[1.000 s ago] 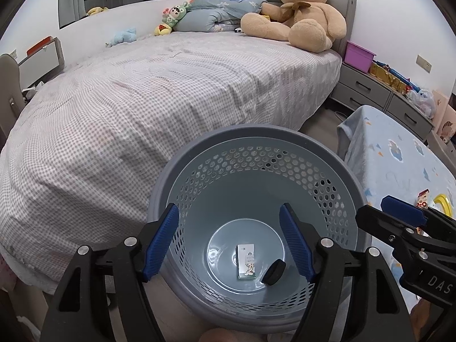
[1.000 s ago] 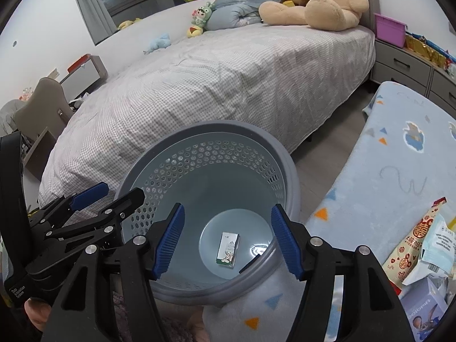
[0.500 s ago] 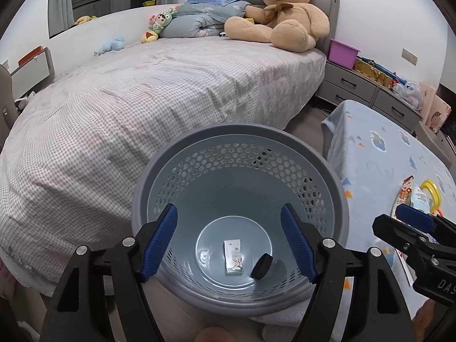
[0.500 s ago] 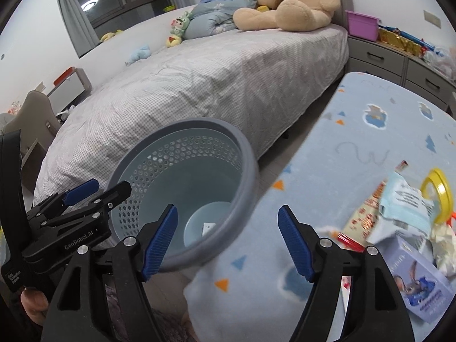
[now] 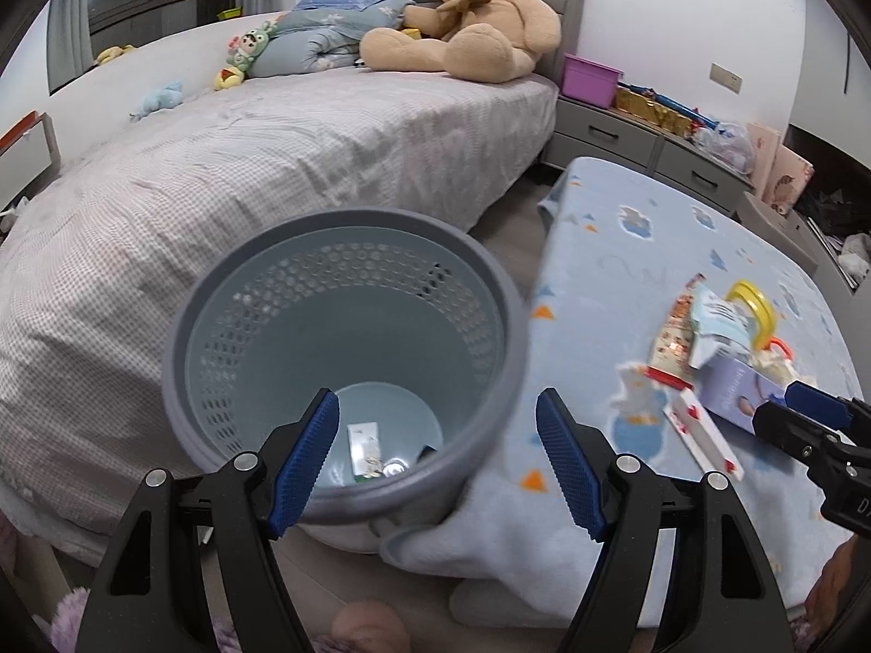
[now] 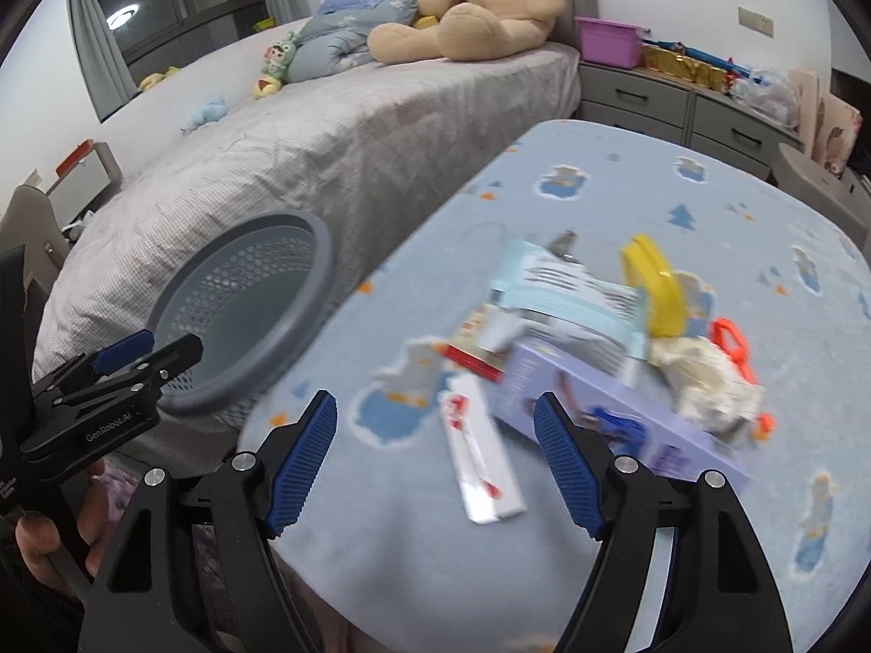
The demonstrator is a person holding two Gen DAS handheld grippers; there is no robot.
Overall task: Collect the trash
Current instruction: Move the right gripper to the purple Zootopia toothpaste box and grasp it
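The left gripper (image 5: 438, 454) hangs over the near rim of the grey perforated basket (image 5: 228, 326), its fingers spread with nothing between them. Inside the basket, on the bottom, lie a small white carton (image 5: 363, 446) and a dark round object that is partly hidden by the rim. The basket stands between the bed (image 5: 218, 163) on the left and the bench (image 5: 626, 250) on the right, touching the bench's blue patterned cover. The right gripper (image 6: 435, 457) is above the near part of the bench, its fingers spread and empty, the gap not widening by any appreciable amount. A flat white and red wrapper (image 6: 479, 462) lies on the cover below and between the fingers, apart from them. Just beyond it sits the remaining trash, blurred: a lilac box (image 6: 599, 402), a pale blue packet (image 6: 566, 299), a crumpled tissue (image 6: 702, 381), and a yellow ring (image 6: 653, 288). A teddy bear (image 5: 468, 16) sits at the far end of the bed.
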